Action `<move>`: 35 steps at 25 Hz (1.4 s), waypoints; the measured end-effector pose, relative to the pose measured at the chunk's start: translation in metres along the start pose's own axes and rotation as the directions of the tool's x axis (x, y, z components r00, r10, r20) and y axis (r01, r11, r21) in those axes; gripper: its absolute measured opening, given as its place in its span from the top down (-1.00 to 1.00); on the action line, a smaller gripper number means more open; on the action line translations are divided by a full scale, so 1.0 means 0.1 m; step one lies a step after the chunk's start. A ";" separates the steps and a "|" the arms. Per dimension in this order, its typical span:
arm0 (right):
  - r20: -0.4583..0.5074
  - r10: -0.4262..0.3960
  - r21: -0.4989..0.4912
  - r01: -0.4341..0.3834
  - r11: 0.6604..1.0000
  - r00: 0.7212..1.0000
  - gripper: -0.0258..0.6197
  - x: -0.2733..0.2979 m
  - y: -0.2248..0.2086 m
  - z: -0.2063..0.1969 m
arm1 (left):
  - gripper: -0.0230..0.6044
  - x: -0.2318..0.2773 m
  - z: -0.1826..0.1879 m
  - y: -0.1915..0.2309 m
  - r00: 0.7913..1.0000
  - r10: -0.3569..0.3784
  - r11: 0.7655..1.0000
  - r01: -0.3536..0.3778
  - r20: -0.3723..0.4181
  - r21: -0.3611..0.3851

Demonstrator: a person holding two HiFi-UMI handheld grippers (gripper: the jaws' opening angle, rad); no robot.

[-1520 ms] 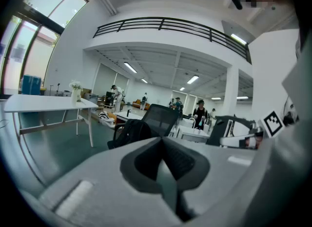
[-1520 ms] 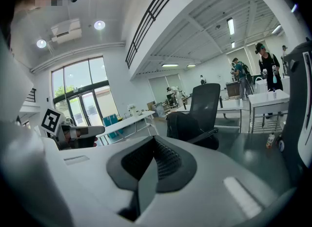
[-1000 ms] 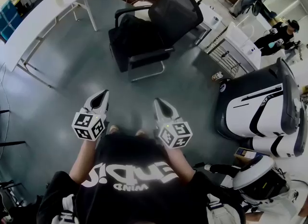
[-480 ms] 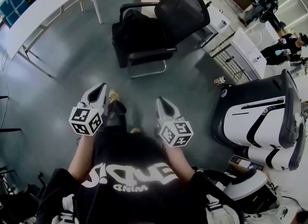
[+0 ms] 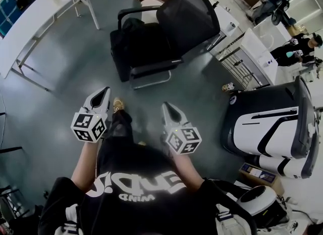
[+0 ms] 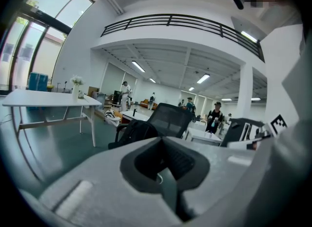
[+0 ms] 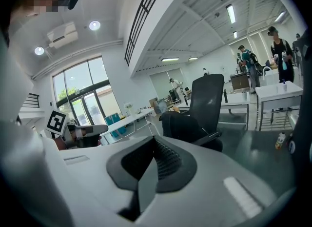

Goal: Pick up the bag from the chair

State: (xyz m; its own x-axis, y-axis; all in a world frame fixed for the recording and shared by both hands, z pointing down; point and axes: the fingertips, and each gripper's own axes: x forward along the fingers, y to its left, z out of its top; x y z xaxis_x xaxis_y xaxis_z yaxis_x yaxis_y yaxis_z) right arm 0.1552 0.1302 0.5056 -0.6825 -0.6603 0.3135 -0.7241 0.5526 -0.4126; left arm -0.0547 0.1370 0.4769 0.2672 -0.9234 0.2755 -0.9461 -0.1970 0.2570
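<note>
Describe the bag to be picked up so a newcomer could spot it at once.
Find the black mesh-backed chair right of the long white table. The bag is the bulky black lump filling its seat, solid cloth unlike the mesh backrest.

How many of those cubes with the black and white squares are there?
2. The left cube sits on the left gripper, and the right cube sits on the right gripper. I see no others, and none seems hidden.
</note>
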 end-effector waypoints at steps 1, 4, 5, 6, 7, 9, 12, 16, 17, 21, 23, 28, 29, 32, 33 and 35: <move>0.001 -0.002 0.002 0.002 1.000 1.000 0.91 0.11 -0.03 0.06 | 0.92 0.10 0.05 0.07 1.000 -0.003 1.000 0.003 0.001 -0.003; 0.005 -0.002 0.015 0.002 1.000 1.000 0.91 0.46 -0.11 0.24 | 0.92 0.41 0.20 0.28 1.000 -0.007 1.000 0.008 0.009 -0.010; 0.005 0.000 0.016 0.000 1.000 1.000 0.91 0.58 -0.13 0.29 | 0.92 0.50 0.26 0.35 1.000 -0.008 1.000 0.008 0.013 -0.013; 0.003 0.001 0.015 -0.001 1.000 1.000 0.91 0.69 -0.14 0.34 | 0.92 0.59 0.31 0.42 1.000 -0.008 1.000 0.008 0.016 -0.014; 0.002 0.002 0.012 -0.002 1.000 1.000 0.91 0.80 -0.15 0.40 | 0.92 0.67 0.36 0.50 1.000 -0.009 1.000 0.009 0.017 -0.014; 0.000 0.000 0.008 0.000 1.000 1.000 0.91 1.01 -0.13 0.51 | 0.92 0.81 0.47 0.66 1.000 -0.014 1.000 0.014 0.014 -0.014; -0.002 -0.012 0.008 0.012 1.000 1.000 0.91 1.30 -0.11 0.67 | 0.92 0.99 0.63 0.90 1.000 -0.028 0.999 0.028 0.010 -0.019; -0.010 -0.040 0.016 0.040 0.999 0.999 0.91 1.66 -0.14 0.85 | 0.92 1.29 0.81 1.17 0.998 -0.055 0.998 0.055 -0.004 -0.024; -0.010 -0.048 0.017 0.048 0.999 0.999 0.91 1.75 -0.16 0.90 | 0.92 1.38 0.86 1.24 0.998 -0.063 0.998 0.062 -0.008 -0.024; -0.002 -0.081 0.026 0.081 0.996 0.997 0.91 2.12 -0.21 1.09 | 0.92 1.71 1.01 1.50 0.995 -0.098 0.995 0.098 -0.026 -0.023; 0.007 -0.094 0.036 0.094 0.995 0.996 0.91 2.31 -0.23 1.18 | 0.92 1.87 1.06 1.63 0.992 -0.120 0.993 0.120 -0.040 -0.019; 0.025 -0.119 0.055 0.117 0.992 0.993 0.91 2.74 -0.22 1.37 | 0.92 2.21 1.23 1.89 0.984 -0.163 0.987 0.163 -0.069 0.002; 0.027 -0.124 0.058 0.122 0.991 0.992 0.91 2.80 -0.22 1.39 | 0.92 2.26 1.25 1.93 0.983 -0.171 0.985 0.172 -0.074 0.008; 0.027 -0.140 0.068 0.138 0.988 0.990 0.91 2.94 -0.22 1.43 | 0.92 2.42 1.30 2.03 0.978 -0.189 0.981 0.192 -0.089 0.019; 0.025 -0.147 0.070 0.145 0.987 0.989 0.91 2.97 -0.23 1.44 | 0.92 2.47 1.31 2.06 0.977 -0.193 0.981 0.196 -0.094 0.017; 0.018 -0.165 0.078 0.163 0.984 0.986 0.91 3.01 -0.29 1.45 | 0.92 2.57 1.29 2.10 0.974 -0.199 0.979 0.201 -0.104 0.010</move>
State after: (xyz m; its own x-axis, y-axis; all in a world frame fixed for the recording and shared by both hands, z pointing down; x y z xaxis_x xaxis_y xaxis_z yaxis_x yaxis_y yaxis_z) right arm -0.0148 -0.1580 0.4880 -0.5520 -0.7512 0.3619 -0.8156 0.3961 -0.4217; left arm -0.2085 -0.1846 0.4818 0.4679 -0.8262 0.3138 -0.8747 -0.3821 0.2984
